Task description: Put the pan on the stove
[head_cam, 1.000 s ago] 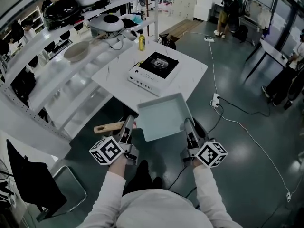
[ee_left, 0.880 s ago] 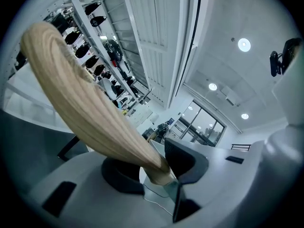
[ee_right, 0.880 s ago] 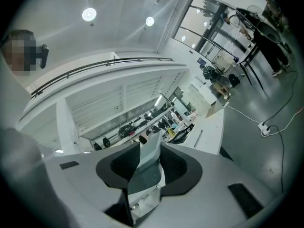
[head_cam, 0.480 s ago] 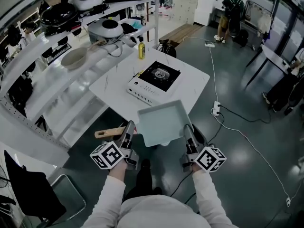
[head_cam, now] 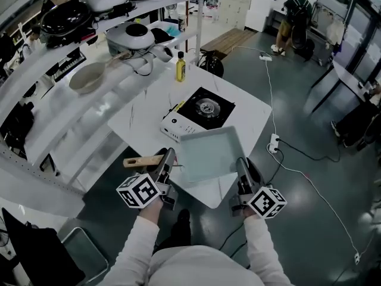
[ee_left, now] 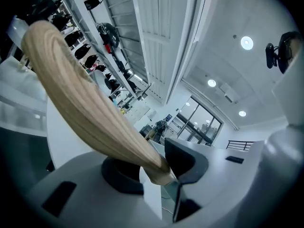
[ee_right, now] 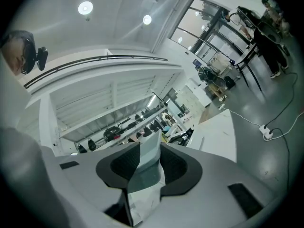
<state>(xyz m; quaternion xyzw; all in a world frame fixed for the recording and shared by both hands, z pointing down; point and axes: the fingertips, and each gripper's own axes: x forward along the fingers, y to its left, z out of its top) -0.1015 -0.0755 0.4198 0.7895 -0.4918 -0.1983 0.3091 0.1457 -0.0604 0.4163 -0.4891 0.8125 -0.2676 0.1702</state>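
A square pale-green pan (head_cam: 208, 155) with a wooden handle (head_cam: 141, 161) hangs level over the near edge of the white table (head_cam: 253, 109). My left gripper (head_cam: 169, 159) is shut on its left rim beside the handle. My right gripper (head_cam: 241, 167) is shut on its right rim. In the left gripper view the handle (ee_left: 85, 103) runs up and left from the left gripper (ee_left: 161, 177). The right gripper view has the pan's wall (ee_right: 148, 156) pinched in the right gripper (ee_right: 145, 167). The portable stove (head_cam: 199, 112), white with a black top, sits on the table just beyond the pan.
A yellow bottle (head_cam: 180, 67) stands at the table's far corner. White shelves (head_cam: 71, 109) with pots and a bowl (head_cam: 88, 77) run along the left. Cables and a power strip (head_cam: 275, 143) lie on the floor at right. A person (head_cam: 296, 14) stands far back.
Both grippers have carried the pan forward, from over the floor to over the table's near edge, close to the stove. The grips look the same.
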